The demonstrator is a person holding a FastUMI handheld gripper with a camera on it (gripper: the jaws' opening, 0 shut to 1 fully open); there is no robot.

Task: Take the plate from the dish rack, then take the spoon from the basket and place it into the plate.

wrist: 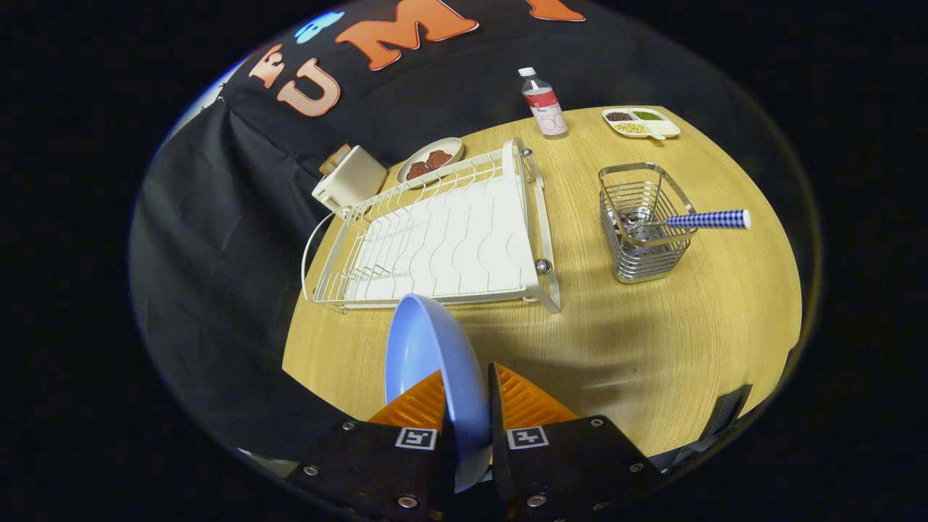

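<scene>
Gripper (471,406) clamped on the blue plate (428,355), held on edge between both fingers, clear of the dish rack (442,239) just beyond. Plate removal appears done; the spoon (707,219) remains in the wire basket (641,225), unplaced. Wooden table (652,341); black booth wall behind.

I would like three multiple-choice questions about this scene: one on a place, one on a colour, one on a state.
1. Where is the spoon?
A. in the wire basket
B. in the dish rack
C. on the table

2. What colour is the plate?
A. white
B. light blue
C. green

3. What is the hand-held gripper doing?
A. open above the basket
B. shut on the plate
C. shut on the spoon

Key: 1 A, its checked handle sticks out of the basket; 2 B, its face is pale blue; 3 B, both fingers press the plate's rim, edge-on.
</scene>
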